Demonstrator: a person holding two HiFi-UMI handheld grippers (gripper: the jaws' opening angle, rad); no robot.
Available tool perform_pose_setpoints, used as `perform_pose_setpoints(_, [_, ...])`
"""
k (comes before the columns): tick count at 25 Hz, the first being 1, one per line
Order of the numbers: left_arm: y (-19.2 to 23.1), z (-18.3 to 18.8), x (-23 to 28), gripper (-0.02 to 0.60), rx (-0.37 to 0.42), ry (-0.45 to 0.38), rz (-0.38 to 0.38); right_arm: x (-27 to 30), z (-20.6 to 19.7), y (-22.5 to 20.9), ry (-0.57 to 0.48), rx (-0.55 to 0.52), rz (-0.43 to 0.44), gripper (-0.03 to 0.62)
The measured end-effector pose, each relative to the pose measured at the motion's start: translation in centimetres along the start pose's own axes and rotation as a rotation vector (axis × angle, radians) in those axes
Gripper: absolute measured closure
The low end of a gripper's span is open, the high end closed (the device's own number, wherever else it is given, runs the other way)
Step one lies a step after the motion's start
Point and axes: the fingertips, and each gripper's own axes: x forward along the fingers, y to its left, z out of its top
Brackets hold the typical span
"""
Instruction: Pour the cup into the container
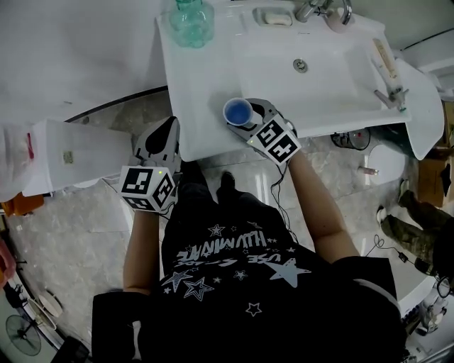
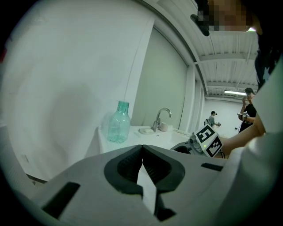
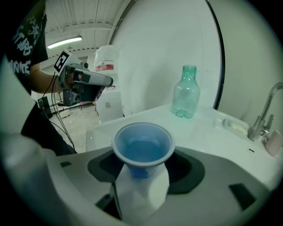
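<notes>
Cup [image 3: 142, 146] upright so nothing spills: we clamp it in our right gripper [image 3: 141, 174], bottle [image 3: 185, 92] well apart; our left gripper [image 2: 142, 154] hangs closed, empty.

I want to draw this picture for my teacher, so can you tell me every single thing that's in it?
blue cup: one, blue, held upright over the sink's front edge
bottle: one, see-through green, back left corner of the sink top
sink: one, white, in front of the person
drain: one, silver, in the basin
faucet: one, silver, at the back of the sink
soap dish: one, white, beside the faucet
box: one, white, left of the sink
right tongs: one, grey and white, closed on the blue cup
left tongs: one, grey and white, closed with nothing in them, by the sink's left front corner
forearms: two, bare, behind the tongs
shirt: one, black with stars
</notes>
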Motion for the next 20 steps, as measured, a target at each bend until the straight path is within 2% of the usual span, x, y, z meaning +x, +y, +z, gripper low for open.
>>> perform_pose_setpoints(12, [-1.3,-0.7,-0.4,0.572,-0.006,0.012,0.055,0.3,-1.2,0.3,-0.016,-0.021,0.039,0.290])
perform_pose_setpoints(17, [-1.7,-1.0,-0.6,0.572,0.006,0.025,0.055,0.4,-0.9,0.5,-0.030,-0.009,0.042,0.283])
perform_pose_setpoints(20, [-1.6,-1.0,-0.5,0.572,0.008,0.028,0.048,0.3,-0.4,0.5,-0.041,0.004,0.040,0.252])
